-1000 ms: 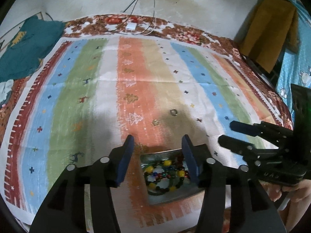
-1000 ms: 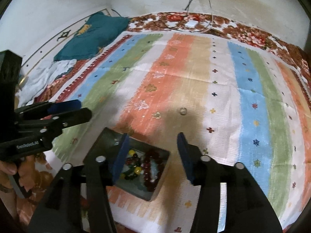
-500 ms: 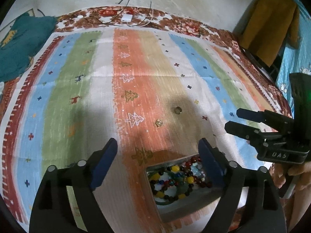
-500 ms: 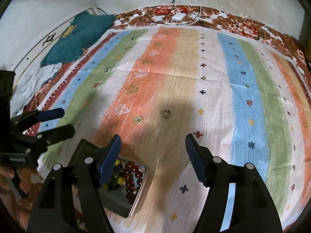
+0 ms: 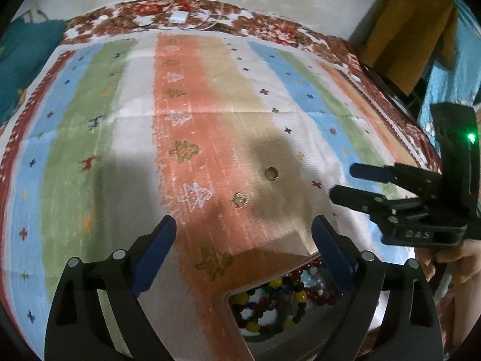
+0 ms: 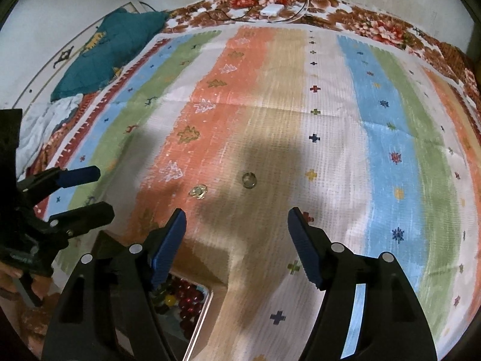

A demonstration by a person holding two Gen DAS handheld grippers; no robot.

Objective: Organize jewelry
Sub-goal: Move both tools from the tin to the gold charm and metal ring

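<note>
A metal tray (image 5: 240, 325) holding bead bracelets (image 5: 279, 300) sits on the striped cloth near me; it also shows in the right wrist view (image 6: 198, 316). Two rings lie on the cloth beyond it: a gold ornate ring (image 5: 241, 200) (image 6: 198, 192) and a plain silver ring (image 5: 271, 174) (image 6: 249, 179). My left gripper (image 5: 243, 234) is open and empty above the cloth, short of the rings. My right gripper (image 6: 237, 225) is open and empty, just short of the silver ring. Each gripper shows in the other's view (image 5: 354, 183) (image 6: 84, 192).
The striped cloth (image 5: 210, 105) covers a bed with a floral border. A teal cloth (image 6: 105, 51) lies at the far left. A white charger and cables (image 6: 272, 9) lie at the far edge. A yellow garment (image 5: 405, 39) hangs at the right.
Both grippers have opened wider and moved forward off the tray toward the two rings. The tray has slid toward the bottom of both views.
</note>
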